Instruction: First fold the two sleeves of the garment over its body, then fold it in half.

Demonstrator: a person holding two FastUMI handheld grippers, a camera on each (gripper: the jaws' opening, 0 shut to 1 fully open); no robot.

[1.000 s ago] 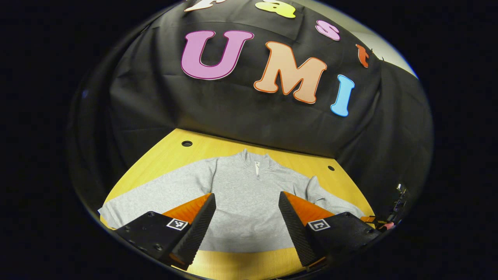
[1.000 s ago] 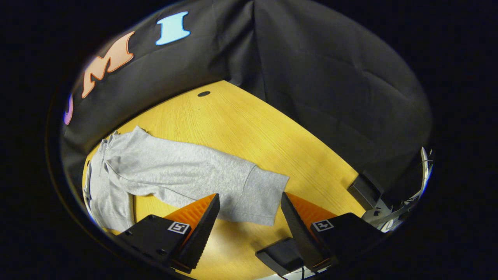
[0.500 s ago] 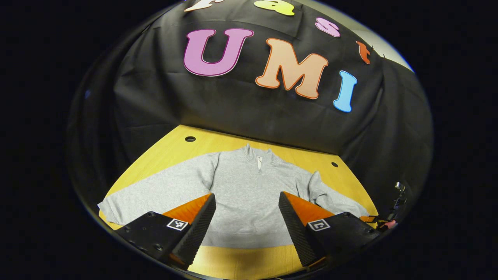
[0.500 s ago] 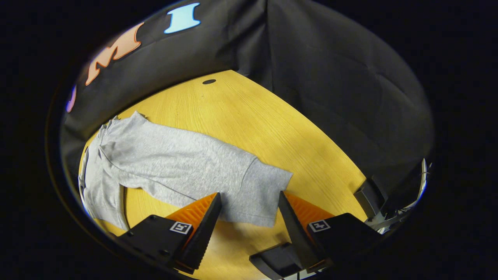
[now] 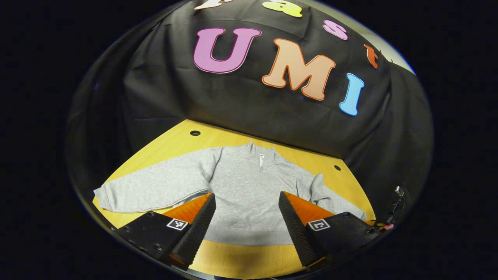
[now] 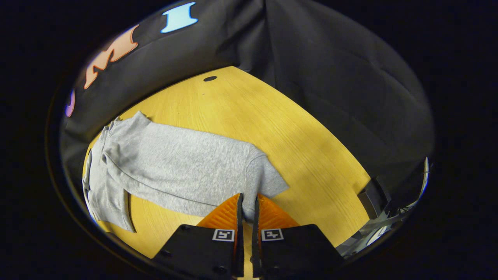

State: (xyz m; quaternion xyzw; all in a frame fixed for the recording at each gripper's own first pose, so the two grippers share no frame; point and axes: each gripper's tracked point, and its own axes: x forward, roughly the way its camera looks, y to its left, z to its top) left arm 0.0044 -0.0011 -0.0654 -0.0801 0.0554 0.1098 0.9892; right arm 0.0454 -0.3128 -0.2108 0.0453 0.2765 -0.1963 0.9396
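No readable text, brand or number. Only signs: square black-and-white coded marker tags on the finger mounts of the left gripper [image 5: 246,217] and the right gripper [image 6: 246,217], pattern not decodable.

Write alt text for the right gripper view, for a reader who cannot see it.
The right gripper is shut on the cuff end of a grey sweatshirt sleeve, which lies stretched out flat across a yellow wooden table. Black cloth hangs behind the table as the booth's wall.
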